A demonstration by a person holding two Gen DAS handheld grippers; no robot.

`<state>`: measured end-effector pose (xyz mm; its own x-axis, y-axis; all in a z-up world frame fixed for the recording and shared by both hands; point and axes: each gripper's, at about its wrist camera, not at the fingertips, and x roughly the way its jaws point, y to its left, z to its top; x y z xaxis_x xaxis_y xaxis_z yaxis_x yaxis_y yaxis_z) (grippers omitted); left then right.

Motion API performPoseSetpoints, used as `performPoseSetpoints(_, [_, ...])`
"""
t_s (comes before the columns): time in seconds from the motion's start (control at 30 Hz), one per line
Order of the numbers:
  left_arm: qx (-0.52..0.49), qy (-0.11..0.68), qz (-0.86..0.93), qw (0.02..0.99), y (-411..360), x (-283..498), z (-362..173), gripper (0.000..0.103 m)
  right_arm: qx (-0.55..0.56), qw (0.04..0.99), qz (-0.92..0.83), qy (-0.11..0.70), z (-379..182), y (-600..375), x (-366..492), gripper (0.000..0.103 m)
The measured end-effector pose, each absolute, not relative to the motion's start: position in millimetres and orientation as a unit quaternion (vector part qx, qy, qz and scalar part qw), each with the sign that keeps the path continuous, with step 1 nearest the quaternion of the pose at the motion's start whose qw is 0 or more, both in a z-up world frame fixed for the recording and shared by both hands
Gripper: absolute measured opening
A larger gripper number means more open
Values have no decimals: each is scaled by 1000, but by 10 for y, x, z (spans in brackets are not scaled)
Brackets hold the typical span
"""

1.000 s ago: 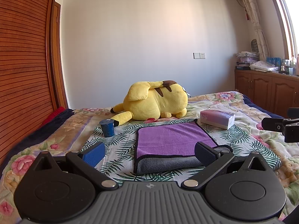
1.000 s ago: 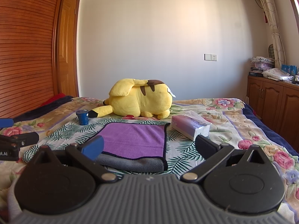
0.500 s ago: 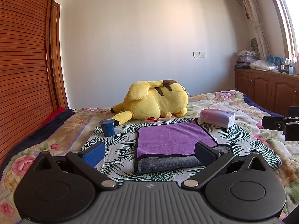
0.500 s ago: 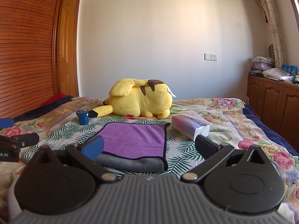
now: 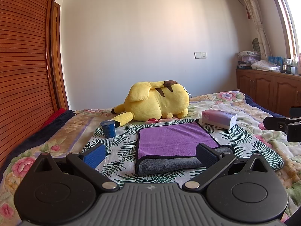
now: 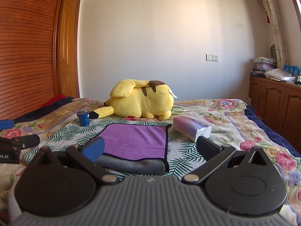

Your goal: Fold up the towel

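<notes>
A purple towel [image 5: 173, 141] with a grey underside and black edging lies folded on the bed, its grey fold toward me; it also shows in the right wrist view [image 6: 137, 141]. My left gripper [image 5: 149, 153] is open and empty, hovering just before the towel's near edge. My right gripper [image 6: 150, 147] is open and empty, also just short of the near edge. Each gripper shows at the edge of the other's view: the right gripper's fingers [image 5: 278, 124] and the left gripper's fingers [image 6: 18, 143].
A yellow plush toy [image 5: 156, 101] lies behind the towel. A blue cup [image 5: 108, 129] stands to the towel's left, a tissue pack [image 5: 219, 118] to its right. A wooden wardrobe [image 5: 22, 75] runs along the left, wooden cabinets [image 5: 272, 92] on the right.
</notes>
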<state>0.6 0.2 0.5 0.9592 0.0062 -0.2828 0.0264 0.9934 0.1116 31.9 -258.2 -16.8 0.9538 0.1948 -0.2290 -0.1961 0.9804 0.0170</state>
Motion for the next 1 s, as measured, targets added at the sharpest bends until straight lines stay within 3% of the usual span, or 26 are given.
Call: performPoseSetpoints(1.0, [62,149,-6,987,38,17,-6,87,-2,988,100,116,-167,-2576,304,103])
